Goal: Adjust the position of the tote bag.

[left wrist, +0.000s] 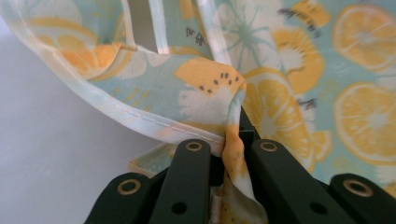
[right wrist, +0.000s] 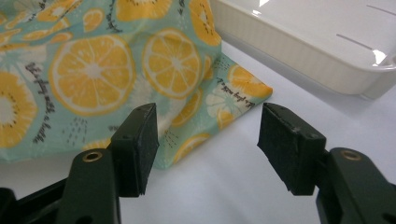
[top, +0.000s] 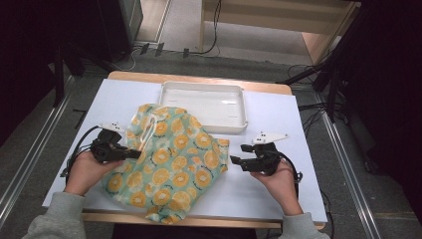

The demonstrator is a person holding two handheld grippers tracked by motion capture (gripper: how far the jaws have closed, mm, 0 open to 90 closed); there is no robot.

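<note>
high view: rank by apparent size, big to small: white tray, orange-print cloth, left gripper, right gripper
1. orange-print cloth, the biggest patch by far.
2. white tray, clearly smaller than the cloth.
3. left gripper and right gripper: they look about alike, so no ranking between them.

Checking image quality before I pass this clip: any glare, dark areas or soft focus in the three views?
High view: evenly lit table, surroundings almost black, slight sheen in the white tray. Left gripper view: the fabric pinched in the left gripper is sharp, its far print soft. Right gripper view: bright glare spots on the tray; the right gripper is slightly soft.
</note>
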